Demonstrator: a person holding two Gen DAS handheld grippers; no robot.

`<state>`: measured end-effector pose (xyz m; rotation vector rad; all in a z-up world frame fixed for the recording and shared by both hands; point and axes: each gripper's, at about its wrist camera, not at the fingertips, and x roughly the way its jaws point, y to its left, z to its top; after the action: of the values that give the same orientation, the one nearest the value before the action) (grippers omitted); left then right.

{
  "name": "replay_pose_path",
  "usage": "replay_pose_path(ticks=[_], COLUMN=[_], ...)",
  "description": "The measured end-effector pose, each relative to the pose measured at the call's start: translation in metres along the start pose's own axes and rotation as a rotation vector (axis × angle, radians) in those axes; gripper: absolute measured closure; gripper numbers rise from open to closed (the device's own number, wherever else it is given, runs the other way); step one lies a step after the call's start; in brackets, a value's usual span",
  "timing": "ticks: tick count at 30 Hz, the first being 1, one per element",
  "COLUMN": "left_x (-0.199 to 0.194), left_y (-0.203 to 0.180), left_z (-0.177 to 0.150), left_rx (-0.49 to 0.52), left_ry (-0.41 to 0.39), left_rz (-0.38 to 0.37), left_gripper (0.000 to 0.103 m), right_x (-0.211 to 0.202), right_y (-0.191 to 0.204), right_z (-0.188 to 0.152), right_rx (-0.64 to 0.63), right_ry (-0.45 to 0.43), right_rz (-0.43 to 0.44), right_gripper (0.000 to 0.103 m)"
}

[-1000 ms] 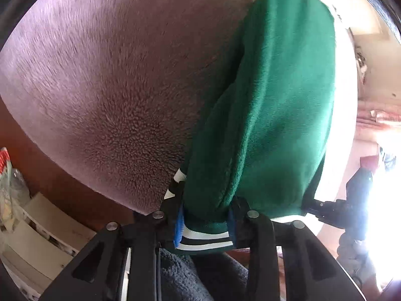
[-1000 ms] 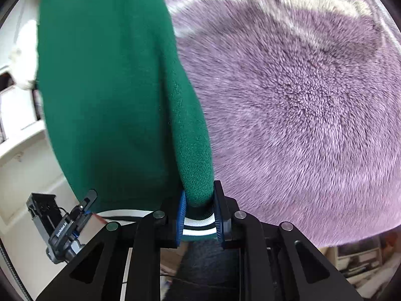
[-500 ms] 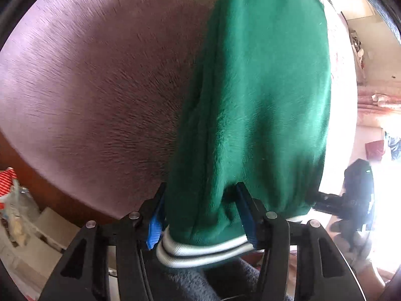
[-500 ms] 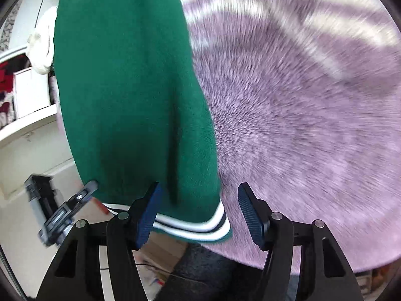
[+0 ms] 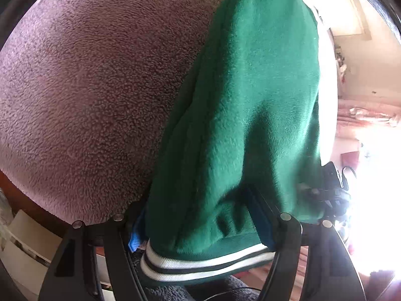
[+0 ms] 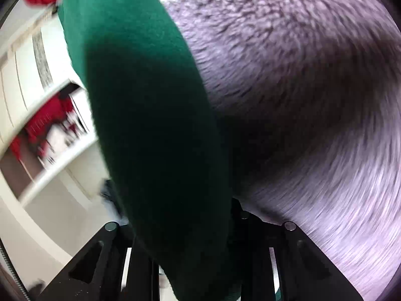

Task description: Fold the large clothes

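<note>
Left wrist view: purple blanket (image 5: 87,100); one green garment (image 5: 250,115), its striped hem (image 5: 200,263) between the left gripper's (image 5: 200,228) spread fingers (image 5: 263,220).

Right wrist view, blurred: same blanket (image 6: 313,87); garment (image 6: 155,125) covers the right gripper (image 6: 180,225); finger state cannot be told.

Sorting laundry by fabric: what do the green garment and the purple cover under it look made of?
Green garment: looks like fleece, matte and short-napped, with a ribbed knit hem striped white. Purple cover: seems a plush sherpa-type pile, its surface nubby and curled.
</note>
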<state>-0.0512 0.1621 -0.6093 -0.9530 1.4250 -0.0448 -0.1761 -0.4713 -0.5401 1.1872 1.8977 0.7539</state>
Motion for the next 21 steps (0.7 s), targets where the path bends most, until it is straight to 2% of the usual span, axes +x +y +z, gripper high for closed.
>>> replay_pose_path(ticks=[2,4,6,8,9,10,11,14,18,20,21], left_x=[0.0,0.003,0.005,0.005,0.004,0.003,0.003,0.004,0.002,-0.002,-0.005], left_y=[0.006,0.009,0.005,-0.003,-0.007,-0.01,-0.011,-0.007,-0.01,-0.013,-0.014], left_z=[0.001,0.003,0.004,0.002,0.0,-0.002,-0.002,0.002,0.009,0.009,0.009], left_rx=[-0.017,-0.024,-0.022,0.001,0.02,0.031,0.029,-0.005,0.01,0.021,0.022], left_ry=[0.004,0.006,-0.001,-0.012,-0.017,-0.022,-0.024,-0.024,-0.023,-0.032,-0.04], left_rz=[-0.052,-0.066,-0.046,-0.032,-0.025,-0.022,-0.035,-0.088,-0.151,-0.195,-0.218], left_gripper=[0.031,0.03,0.029,0.029,0.029,0.029,0.029,0.029,0.029,0.029,0.029], right_x=[-0.01,-0.016,-0.019,0.003,0.0,0.0,-0.002,-0.006,-0.007,-0.008,-0.01], right_y=[0.009,0.017,0.01,0.005,0.0,-0.001,-0.001,0.007,0.014,0.016,0.017], right_z=[-0.012,-0.019,-0.017,-0.013,-0.009,-0.007,-0.008,-0.013,-0.018,-0.024,-0.029], right_rx=[0.019,-0.005,0.008,0.024,0.012,0.004,-0.003,-0.047,-0.05,-0.038,-0.034], right_ry=[0.005,0.016,0.021,0.004,-0.007,-0.002,0.011,0.026,0.036,0.028,0.017], right_rz=[0.136,0.167,0.129,-0.013,-0.106,-0.12,-0.1,-0.123,-0.111,-0.031,0.014], right_gripper=[0.082,0.082,0.08,0.065,0.05,0.05,0.05,0.048,0.043,0.045,0.05])
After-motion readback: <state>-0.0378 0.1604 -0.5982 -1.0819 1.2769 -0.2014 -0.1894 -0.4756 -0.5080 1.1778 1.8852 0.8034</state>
